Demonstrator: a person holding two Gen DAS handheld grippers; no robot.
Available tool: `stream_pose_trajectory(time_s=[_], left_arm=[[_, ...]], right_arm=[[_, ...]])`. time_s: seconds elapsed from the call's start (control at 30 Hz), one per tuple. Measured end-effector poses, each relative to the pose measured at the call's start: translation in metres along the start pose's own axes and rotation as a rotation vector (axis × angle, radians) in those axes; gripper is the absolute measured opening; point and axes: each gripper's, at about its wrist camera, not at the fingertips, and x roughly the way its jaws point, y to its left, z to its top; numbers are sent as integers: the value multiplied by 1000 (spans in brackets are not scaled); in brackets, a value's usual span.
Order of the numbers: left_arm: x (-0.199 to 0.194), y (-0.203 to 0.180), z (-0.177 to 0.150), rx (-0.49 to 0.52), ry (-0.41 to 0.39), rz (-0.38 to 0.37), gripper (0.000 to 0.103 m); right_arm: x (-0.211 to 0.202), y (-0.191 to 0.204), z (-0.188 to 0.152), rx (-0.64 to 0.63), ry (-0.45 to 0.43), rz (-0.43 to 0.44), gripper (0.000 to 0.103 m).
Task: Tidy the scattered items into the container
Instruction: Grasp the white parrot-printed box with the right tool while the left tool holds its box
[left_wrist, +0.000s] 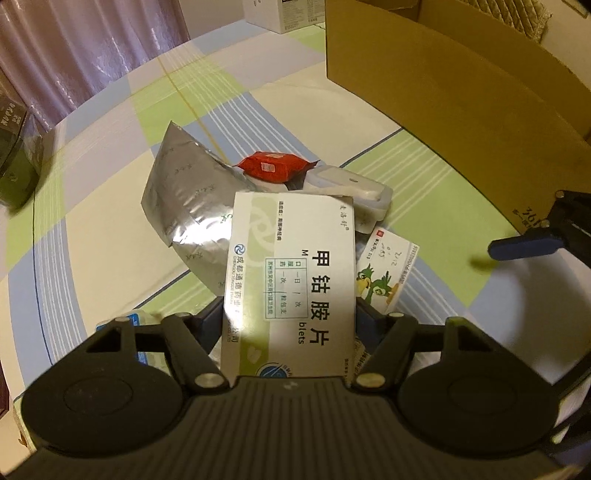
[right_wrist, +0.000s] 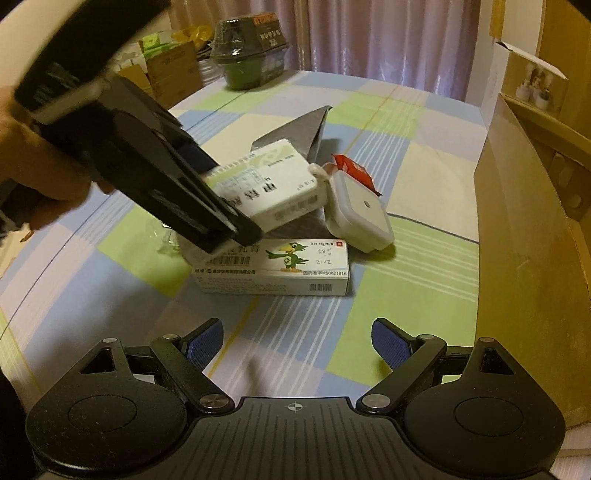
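Observation:
A white-and-green medicine box (left_wrist: 291, 266) sits between the fingers of my left gripper (left_wrist: 290, 314), whose pads press both of its long sides. In the right wrist view the left gripper (right_wrist: 218, 188) holds that box (right_wrist: 266, 181) tilted over the pile. Beneath lie a silver foil pouch (left_wrist: 181, 199), a red packet (left_wrist: 273, 166), a white square case (right_wrist: 362, 214) and a parrot-printed box (right_wrist: 280, 266). My right gripper (right_wrist: 297, 332) hangs open above the cloth in front of the parrot box, nothing between its fingers. The cardboard container (right_wrist: 524, 240) stands at the right.
A checked cloth (right_wrist: 406, 177) covers the table. A dark lidded bowl (right_wrist: 251, 51) sits at the far edge, cartons (right_wrist: 173, 70) behind it, and a curtain hangs beyond. A white carton (left_wrist: 273, 14) stands beside the cardboard container (left_wrist: 443, 85). A person's hand (right_wrist: 33, 173) grips the left tool.

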Motion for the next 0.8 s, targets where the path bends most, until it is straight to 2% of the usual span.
stream_pose_trajectory(time_s=[0.2,0.4,0.57,0.7,0.8], left_arm=[[-37,8,-16,-20,-24,-17,67],[-62,24,-55,-75,-11,-12,67],[-70,38,-96,-158,22,-20,67],[-66,47,-119,-203,47,-14,67],[-61,50,-133,-222,59,-15,67]], right_arm=[[0,3,0,-14,3,-2,93],[2,14,3,-102,-6,20,93],[10,27,18,-262,-38,71,92],[25,40,31,-419,-12,103,92],[34,49,37,-517,-3,163,92]])
